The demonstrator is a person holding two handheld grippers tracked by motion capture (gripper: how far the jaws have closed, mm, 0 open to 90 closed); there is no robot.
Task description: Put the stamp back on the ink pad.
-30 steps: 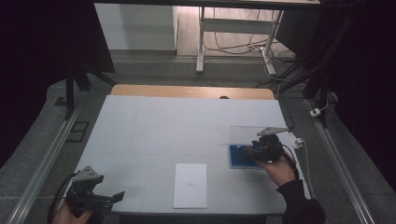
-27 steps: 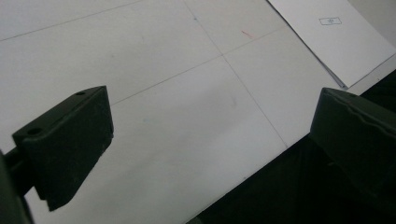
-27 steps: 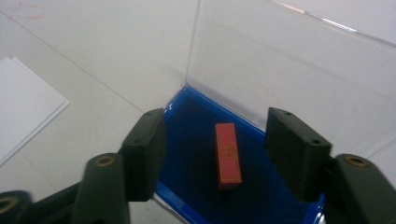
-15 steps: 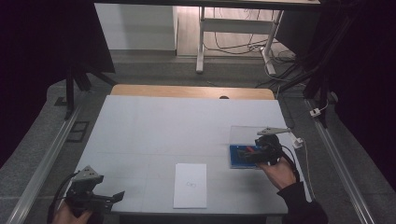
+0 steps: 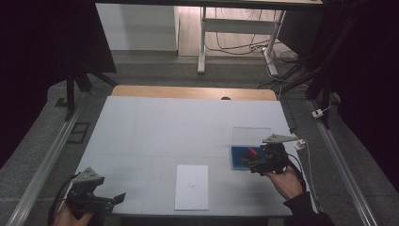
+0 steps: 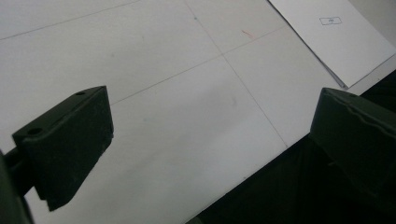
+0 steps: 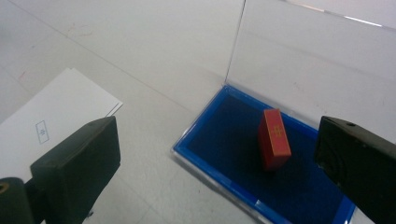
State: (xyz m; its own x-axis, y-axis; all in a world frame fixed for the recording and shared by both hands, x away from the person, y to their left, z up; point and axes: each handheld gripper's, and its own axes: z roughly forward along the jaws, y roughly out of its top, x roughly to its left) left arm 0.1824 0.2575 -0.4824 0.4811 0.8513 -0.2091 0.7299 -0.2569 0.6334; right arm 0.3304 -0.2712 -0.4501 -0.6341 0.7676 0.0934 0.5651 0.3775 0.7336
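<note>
Right tool (image 7: 215, 163) open-jawed, red block (image 7: 274, 138) upright in blue tray (image 7: 219, 140)

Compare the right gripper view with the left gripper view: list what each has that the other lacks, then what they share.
Right gripper view alone: a blue-lined case with its clear lid standing open and a red block upright inside. Left gripper view alone: thin crossing lines drawn on the table and the table's near edge. Both: the white table top, the white sheet of paper with its small printed box, and wide-open black jaws.
</note>
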